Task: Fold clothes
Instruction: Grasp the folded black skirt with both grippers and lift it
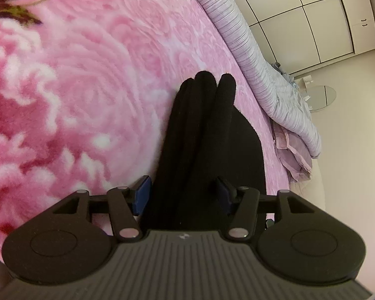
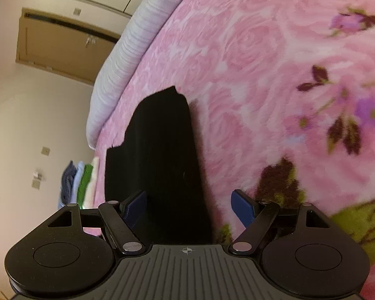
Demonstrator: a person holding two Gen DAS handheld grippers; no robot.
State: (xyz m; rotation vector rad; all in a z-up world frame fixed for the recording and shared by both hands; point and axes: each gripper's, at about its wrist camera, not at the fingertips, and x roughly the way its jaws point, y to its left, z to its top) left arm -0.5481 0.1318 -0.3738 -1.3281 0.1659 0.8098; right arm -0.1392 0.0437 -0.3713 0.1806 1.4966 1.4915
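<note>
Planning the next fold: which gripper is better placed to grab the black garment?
Probably left. The left gripper has the black garment filling the gap between its open jaws. The right gripper is open wider, with cloth only beside one finger.

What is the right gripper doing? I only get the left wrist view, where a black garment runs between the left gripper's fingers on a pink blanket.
Observer: The right gripper stands wide open. The black garment passes between its fingers, nearer the left one, and neither pad presses on it.
Operator: Are any clothes already folded?
Observer: Yes. A stack of folded clothes in blue, white and green shows left of the garment, by the blanket's edge. I cannot tell what it rests on.
Operator: How does the garment's far end look from that side?
Observer: Roughly squared off, with a stepped notch on its left edge.
</note>
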